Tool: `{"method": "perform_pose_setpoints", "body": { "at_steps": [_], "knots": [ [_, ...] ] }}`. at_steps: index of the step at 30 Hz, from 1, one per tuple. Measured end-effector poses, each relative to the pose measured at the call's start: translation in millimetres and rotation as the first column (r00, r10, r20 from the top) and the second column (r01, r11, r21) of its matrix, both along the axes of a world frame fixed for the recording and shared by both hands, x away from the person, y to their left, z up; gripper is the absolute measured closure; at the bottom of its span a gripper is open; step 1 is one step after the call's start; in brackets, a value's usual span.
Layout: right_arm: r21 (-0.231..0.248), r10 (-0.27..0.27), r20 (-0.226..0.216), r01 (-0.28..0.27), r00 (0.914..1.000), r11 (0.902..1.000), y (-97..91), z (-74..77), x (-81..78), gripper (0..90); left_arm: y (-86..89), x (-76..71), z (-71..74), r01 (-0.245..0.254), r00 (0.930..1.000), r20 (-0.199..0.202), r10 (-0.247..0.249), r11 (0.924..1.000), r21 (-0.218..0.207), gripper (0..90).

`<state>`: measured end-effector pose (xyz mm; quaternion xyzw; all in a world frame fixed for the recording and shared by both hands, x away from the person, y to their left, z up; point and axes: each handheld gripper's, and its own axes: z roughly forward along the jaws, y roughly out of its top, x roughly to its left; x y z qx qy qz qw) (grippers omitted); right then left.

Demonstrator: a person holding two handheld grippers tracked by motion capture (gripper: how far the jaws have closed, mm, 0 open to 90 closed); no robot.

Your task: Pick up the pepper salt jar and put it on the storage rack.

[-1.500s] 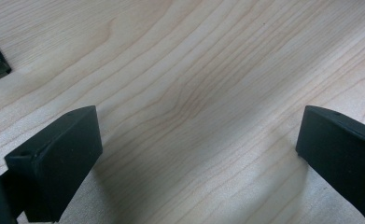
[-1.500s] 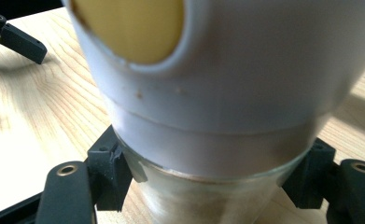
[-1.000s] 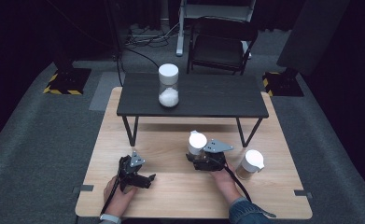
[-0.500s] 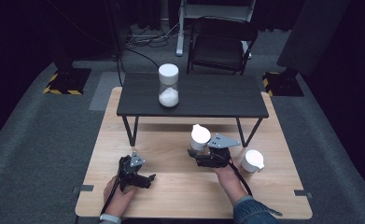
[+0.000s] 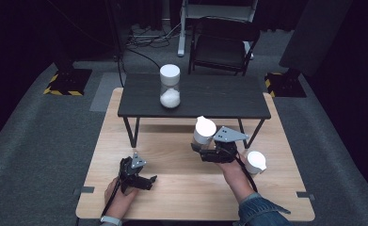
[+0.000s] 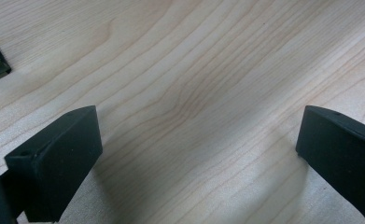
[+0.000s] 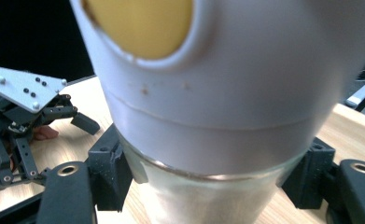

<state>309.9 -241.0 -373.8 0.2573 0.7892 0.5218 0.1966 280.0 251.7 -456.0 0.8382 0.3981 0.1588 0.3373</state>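
Observation:
My right gripper (image 5: 202, 147) is shut on a clear jar with a white lid (image 5: 204, 129), which it holds upright above the wooden table (image 5: 181, 188), just in front of the black shelf (image 5: 219, 96). In the right gripper view the jar (image 7: 208, 93) stands close between the black pads (image 7: 106, 172), which press on its glass body below the lid. My left gripper (image 5: 144, 180) rests low over the table at the front left, and its jaws (image 6: 194, 154) are open with bare wood between them.
A second jar (image 5: 170, 86), white-lidded with white powder in its bottom, stands on the black shelf. A third white-lidded jar (image 5: 256, 162) sits on the table right of my right hand. The left gripper (image 7: 24, 123) appears off to the side in the right gripper view.
My right gripper has risen with the jar, which now sits higher against the shelf's front edge. The left gripper has not moved.

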Motion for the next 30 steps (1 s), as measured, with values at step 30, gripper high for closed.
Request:
{"method": "perform_pose_setpoints", "body": {
  "at_steps": [30],
  "knots": [
    [0.029,-0.016,0.003,0.016,0.9999,0.9995,10.2,62.5,18.1,30.3,0.0,0.0,0.0,0.000,1.0000,0.000,0.000,1.0000,0.000,0.2]
  ]
}}
